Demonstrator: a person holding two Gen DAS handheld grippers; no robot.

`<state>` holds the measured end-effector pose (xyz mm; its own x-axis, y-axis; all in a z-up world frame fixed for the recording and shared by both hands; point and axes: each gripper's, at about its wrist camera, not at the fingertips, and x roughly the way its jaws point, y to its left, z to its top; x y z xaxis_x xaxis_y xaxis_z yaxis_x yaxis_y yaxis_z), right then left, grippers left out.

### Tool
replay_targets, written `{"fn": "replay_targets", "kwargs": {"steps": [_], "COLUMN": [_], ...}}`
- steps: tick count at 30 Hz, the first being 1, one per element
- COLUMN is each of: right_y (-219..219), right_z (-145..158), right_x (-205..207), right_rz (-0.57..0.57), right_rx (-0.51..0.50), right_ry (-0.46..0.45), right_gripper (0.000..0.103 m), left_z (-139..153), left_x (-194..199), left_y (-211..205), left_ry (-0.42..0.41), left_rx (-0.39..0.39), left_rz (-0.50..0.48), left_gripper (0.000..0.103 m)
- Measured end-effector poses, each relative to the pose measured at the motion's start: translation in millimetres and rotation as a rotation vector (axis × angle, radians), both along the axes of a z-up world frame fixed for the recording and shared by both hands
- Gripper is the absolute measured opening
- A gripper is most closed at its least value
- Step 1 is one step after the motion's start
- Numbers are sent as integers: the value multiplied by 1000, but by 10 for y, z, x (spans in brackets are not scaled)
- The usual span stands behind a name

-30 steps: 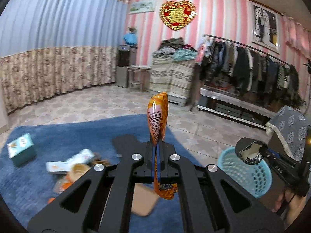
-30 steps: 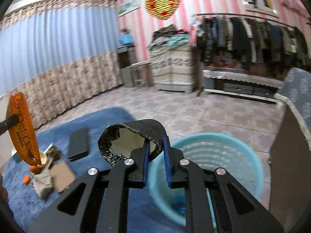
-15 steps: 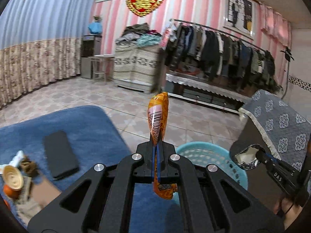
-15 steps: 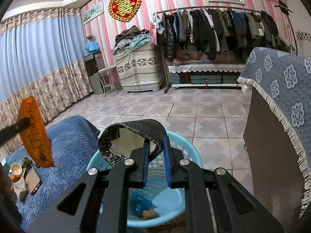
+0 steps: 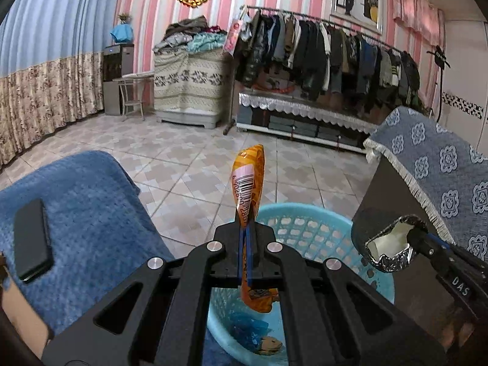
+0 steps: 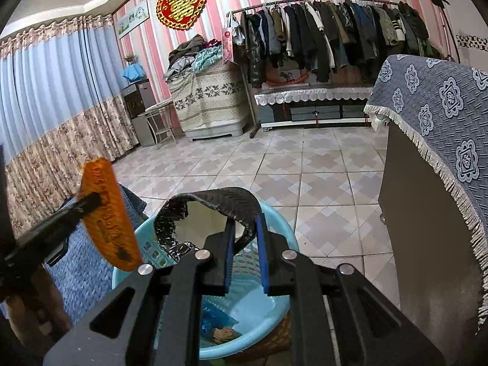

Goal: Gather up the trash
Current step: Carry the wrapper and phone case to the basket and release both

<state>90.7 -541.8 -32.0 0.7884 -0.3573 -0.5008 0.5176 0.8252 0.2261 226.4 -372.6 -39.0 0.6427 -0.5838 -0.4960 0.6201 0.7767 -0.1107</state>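
My left gripper is shut on an orange snack wrapper with a barcode, held upright over the near rim of the light blue trash basket. My right gripper is shut on a crumpled black-and-silver foil bag, held above the same basket. In the left wrist view the foil bag hangs at the basket's right side. In the right wrist view the orange wrapper is at the basket's left. Blue and brown scraps lie inside the basket.
A blue rug lies left of the basket with a black phone on it. A dark cabinet under a grey patterned cloth stands right of the basket. A clothes rack and a covered pile line the far wall.
Both grippers have swung right from the rug and its litter to the basket. They now hold the wrapper and the foil bag over it, closer than before.
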Motion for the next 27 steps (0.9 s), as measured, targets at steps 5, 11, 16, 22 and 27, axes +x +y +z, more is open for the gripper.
{"fn": "replay_targets", "kwargs": {"steps": [5,11,16,22,27], "right_y": [-4,29,151,306,308], "right_z": [-47,-78,-173,-316,-333], "right_x": [18,87,259,463,467], "right_rz": [3,23,68,108,87], "right_rx": [5,0,11,4,8], "right_ry": [9,29,60,152,168], "right_gripper": [14,14,14,18,48], "left_z": [-89,15,159,310,376], "left_x": [33,5,-32,-112,-197], "left_y": [13,206,534,863,1123], "left_ry": [11,-56,-105,-124,-104], "left_rx": [34,53,41,33,16], "left_rz": [11,65,142,202,228], "left_gripper": [48,70,87,94,96]}}
